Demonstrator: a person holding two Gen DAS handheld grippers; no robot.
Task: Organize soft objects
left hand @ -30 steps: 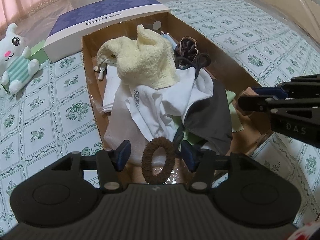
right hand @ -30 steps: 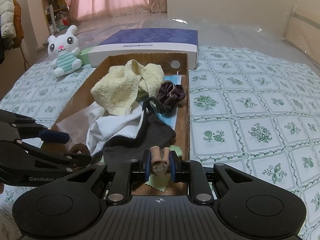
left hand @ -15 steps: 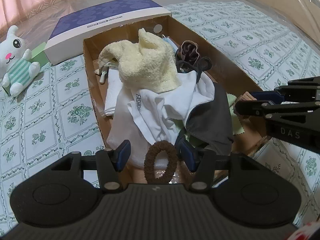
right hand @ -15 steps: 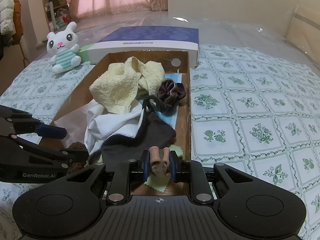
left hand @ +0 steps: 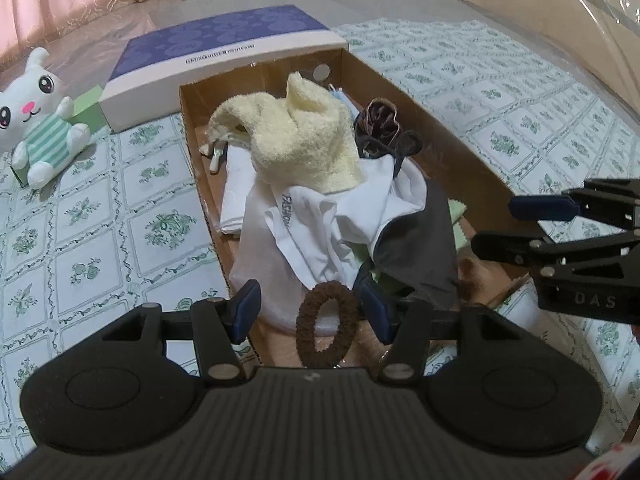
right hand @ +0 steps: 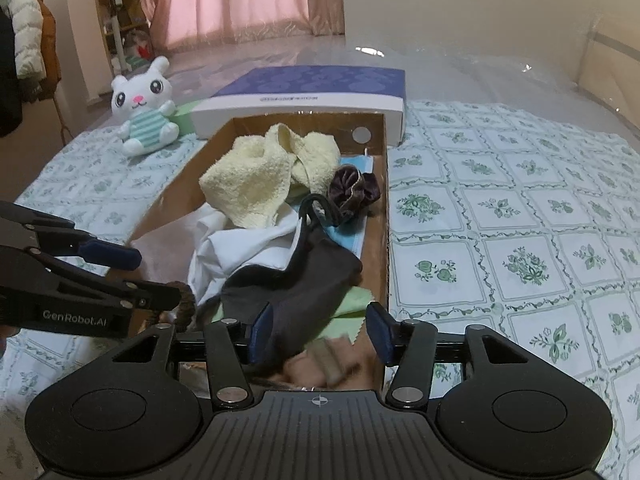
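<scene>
A plush rabbit [left hand: 38,120] is seen at far left on the bedspread [left hand: 100,240]. The left gripper [left hand: 310,306] is spread wide over the box [left hand: 200,184], a brown hair tie [left hand: 326,324] lying between its fingers. The towel [left hand: 304,144] is piled mid-box. The right gripper [right hand: 320,332] is released above a blurred tan item [right hand: 324,364].

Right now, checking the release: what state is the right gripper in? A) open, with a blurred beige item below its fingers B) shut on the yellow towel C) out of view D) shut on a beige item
A: the right gripper has its jaws wide apart, and the beige item shows blurred below them at the box's near end.
</scene>
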